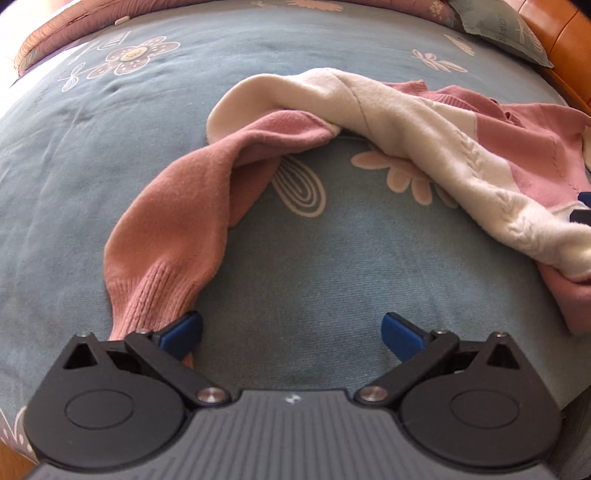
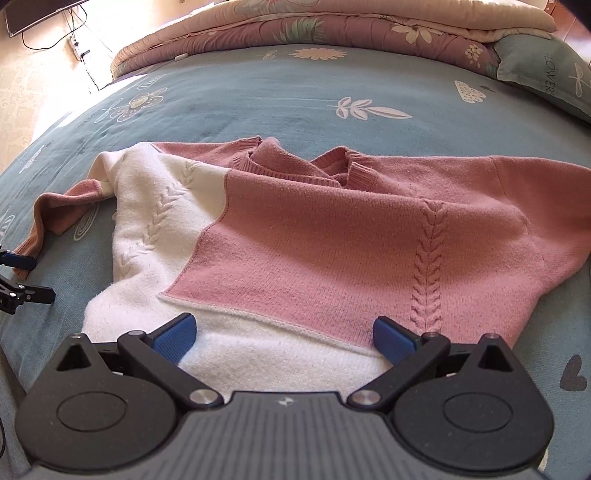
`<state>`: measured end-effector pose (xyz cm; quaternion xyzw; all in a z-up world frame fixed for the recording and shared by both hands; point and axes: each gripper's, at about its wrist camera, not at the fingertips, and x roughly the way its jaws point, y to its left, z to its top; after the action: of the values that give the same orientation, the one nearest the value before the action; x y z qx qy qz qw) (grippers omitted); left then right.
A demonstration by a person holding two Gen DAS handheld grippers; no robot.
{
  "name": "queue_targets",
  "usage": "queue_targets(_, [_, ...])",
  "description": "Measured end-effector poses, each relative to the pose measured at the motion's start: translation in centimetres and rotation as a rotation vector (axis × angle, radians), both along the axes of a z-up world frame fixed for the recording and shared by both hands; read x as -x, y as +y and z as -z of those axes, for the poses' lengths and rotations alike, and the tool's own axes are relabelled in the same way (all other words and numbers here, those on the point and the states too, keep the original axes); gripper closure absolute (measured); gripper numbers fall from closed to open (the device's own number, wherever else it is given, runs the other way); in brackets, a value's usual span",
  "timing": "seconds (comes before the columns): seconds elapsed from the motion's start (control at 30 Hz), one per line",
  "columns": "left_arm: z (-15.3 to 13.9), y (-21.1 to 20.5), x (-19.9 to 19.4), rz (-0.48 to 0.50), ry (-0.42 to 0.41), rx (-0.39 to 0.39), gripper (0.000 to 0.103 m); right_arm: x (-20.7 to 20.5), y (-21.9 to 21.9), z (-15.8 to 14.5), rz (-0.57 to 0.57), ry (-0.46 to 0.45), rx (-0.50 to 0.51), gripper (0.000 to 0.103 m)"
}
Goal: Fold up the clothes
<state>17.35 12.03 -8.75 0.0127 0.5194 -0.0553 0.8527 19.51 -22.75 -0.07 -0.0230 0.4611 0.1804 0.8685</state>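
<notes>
Blue flowered bedsheet (image 2: 295, 96); pink quilt (image 2: 332, 26); pillow (image 2: 546, 74)

A pink and cream knit sweater (image 2: 332, 236) lies spread front-up on the bed (image 2: 258, 99), unfolded, neck (image 2: 295, 162) toward the far side. Its body is pink with a cream panel along one side and the hem (both carry raised braid stitching). One pink sleeve (image 1: 177, 221) trails out in a curve, ribbed cuff (image 1: 147, 299) nearest.
</notes>
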Motion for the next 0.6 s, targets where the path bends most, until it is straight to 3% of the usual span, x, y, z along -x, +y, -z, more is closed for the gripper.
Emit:
queue_targets(0.17, [-3.3,-0.2,0.2,0.013,-0.125,-0.014,0.001,0.3,0.3,-0.2,0.010,-0.006,0.014,0.000])
queue_targets(0.23, [-5.1,-0.9,-1.0,0.040,-0.203,-0.018,0.001,0.4,0.3,-0.3,0.015,-0.007,0.016,0.000])
queue_targets(0.33, [-6.4,-2.2,-4.4,0.063,-0.271,-0.089,0.001,0.5,0.3,-0.6,0.019,-0.011,0.022,0.000])
queue_targets(0.47, [-4.4,-2.7,-9.9,0.076,-0.225,-0.165,0.001,0.5,0.0,-1.2,0.024,-0.020,0.030,0.000])
queue_targets(0.6, [-1.5,-4.1,-12.0,0.123,-0.200,-0.271,0.001,0.4,-0.6,-1.5,0.036,-0.029,0.044,0.000])
